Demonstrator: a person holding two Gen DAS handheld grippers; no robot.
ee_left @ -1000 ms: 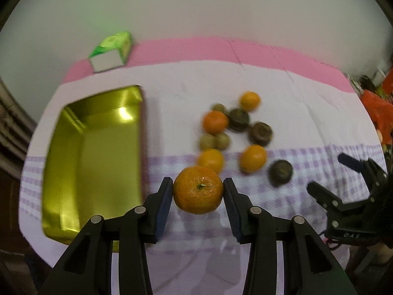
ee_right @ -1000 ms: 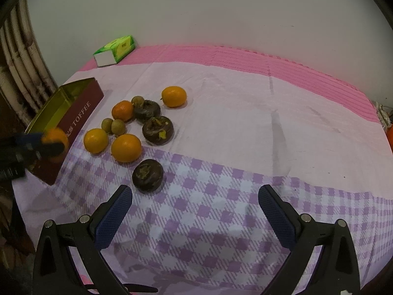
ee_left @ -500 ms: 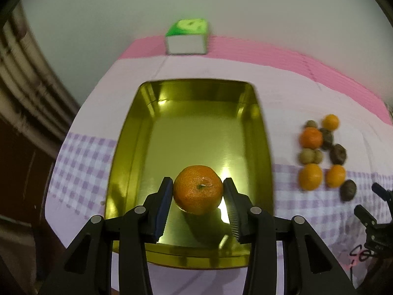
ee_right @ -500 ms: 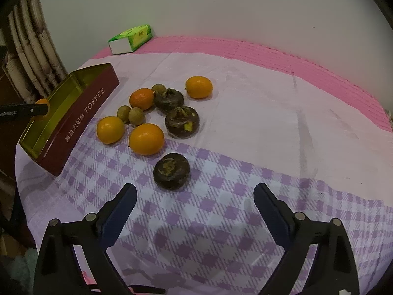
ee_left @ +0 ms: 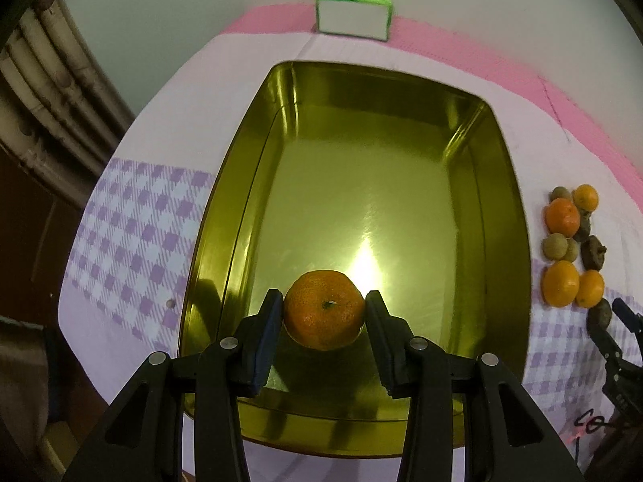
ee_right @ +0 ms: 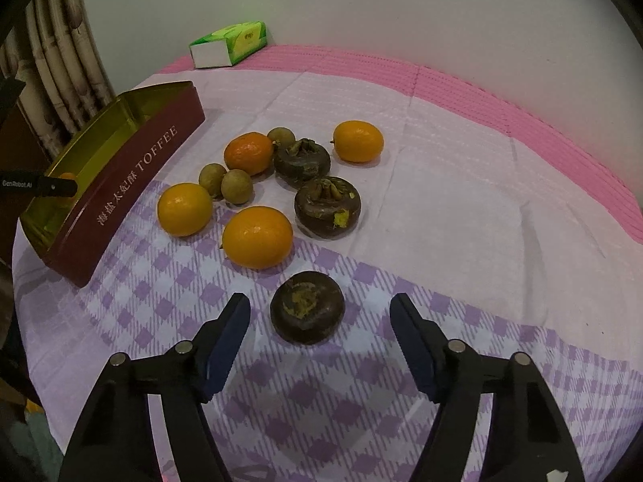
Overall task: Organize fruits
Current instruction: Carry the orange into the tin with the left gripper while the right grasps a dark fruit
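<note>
Here, largest first: tablecloth [ee_right: 462,184], pink band at rear, lilac check toward front, covers the table. On its left side sits an open toffee tin [ee_left: 498,201], gold inside, maroon outside w/ "TOFFEE" lettering in the right wrist view. Behind it, near the wall, a green tissue box [ee_left: 353,12].

L gripper [ee_left: 324,309] is over the tin's near end, jaws clamped on a mandarin [ee_left: 324,308], stem end facing the camera; contact w/ the tin floor cannot be told. R gripper [ee_right: 319,313] hovers low over the check cloth, jaws spread wide, either side of the nearest mangosteen [ee_right: 307,307] but apart from it.

Loose fruit lies grouped right of the tin: two more mangosteens [ee_right: 327,205] touching each other, three oranges [ee_right: 257,237], one darker mandarin-type fruit [ee_right: 248,152], and three small brown longans [ee_right: 237,186], two of them side by side, one behind, just beside the far mangosteen.
</note>
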